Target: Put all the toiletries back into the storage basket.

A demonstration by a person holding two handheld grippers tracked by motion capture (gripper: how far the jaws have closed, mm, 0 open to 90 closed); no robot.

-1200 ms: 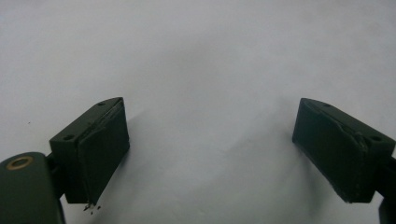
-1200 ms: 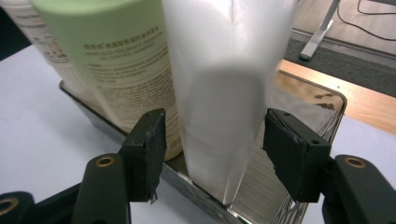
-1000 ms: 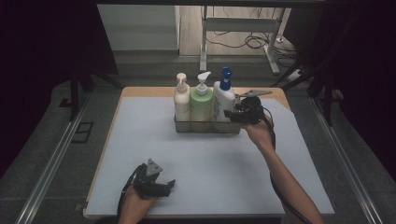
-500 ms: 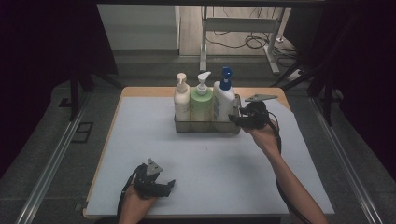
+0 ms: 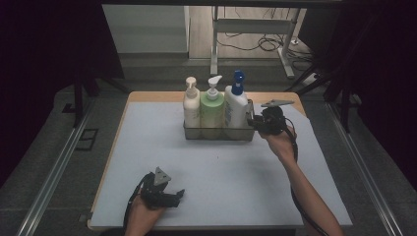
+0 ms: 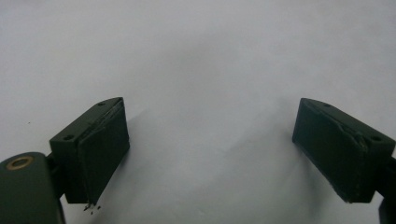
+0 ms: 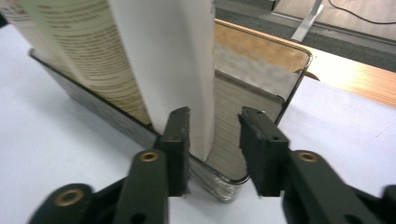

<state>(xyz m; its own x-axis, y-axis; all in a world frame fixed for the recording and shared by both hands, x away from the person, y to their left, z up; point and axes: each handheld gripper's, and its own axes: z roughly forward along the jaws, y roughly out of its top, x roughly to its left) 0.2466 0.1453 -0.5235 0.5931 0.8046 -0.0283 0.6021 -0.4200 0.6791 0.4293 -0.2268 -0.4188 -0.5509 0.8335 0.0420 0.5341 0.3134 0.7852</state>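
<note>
Grey-topped table; right gripper outstretched, jaws just narrowing astride caddy wall, unclamped.

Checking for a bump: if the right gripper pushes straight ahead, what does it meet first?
Probably the white bottle in the clear tray: the right gripper points at its near edge, jaws having just been closing beside it.

The high view looks forward and down from above the surface's near edge. The left gripper view stares closely down at bare surface. The right gripper view sits close to the bottle basket, shared with the high view.
</note>
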